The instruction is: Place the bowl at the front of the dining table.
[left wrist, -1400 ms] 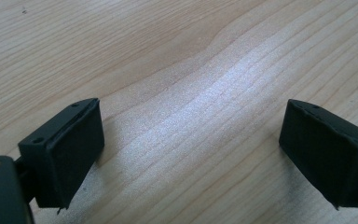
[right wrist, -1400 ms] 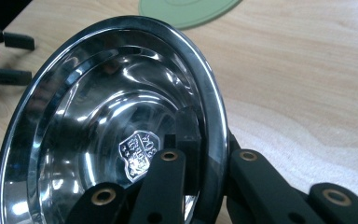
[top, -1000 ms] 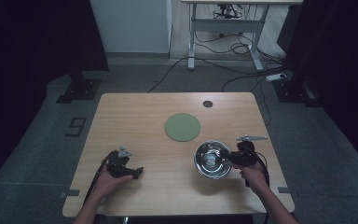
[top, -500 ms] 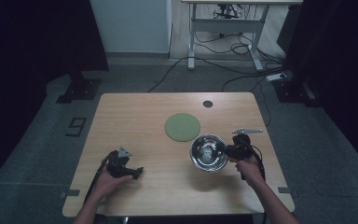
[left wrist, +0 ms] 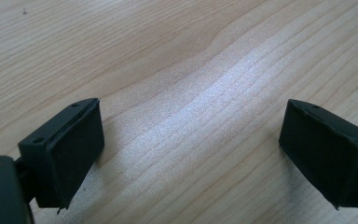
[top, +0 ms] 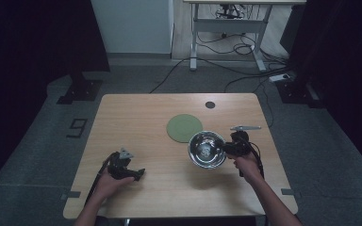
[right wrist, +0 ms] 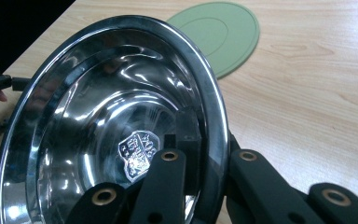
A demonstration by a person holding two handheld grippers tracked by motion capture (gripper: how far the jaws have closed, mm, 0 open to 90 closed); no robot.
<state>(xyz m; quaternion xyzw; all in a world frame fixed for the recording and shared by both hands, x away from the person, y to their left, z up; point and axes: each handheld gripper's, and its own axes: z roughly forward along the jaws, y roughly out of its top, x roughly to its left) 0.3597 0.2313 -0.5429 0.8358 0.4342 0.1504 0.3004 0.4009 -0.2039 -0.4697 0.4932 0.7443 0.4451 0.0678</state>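
Right gripper clamped on rim of shiny round steel bowl, held tilted just above table beside flat green round mat. Bowl likely light, rigid, slippery; rim pinch suits. Left gripper jaws apart, empty.

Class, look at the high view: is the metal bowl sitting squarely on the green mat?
No: the bowl overlaps just the mat's near edge.

Left gripper low at the near left, jaws wide apart, hand behind. Right gripper pointing left, jaws clamped tight.
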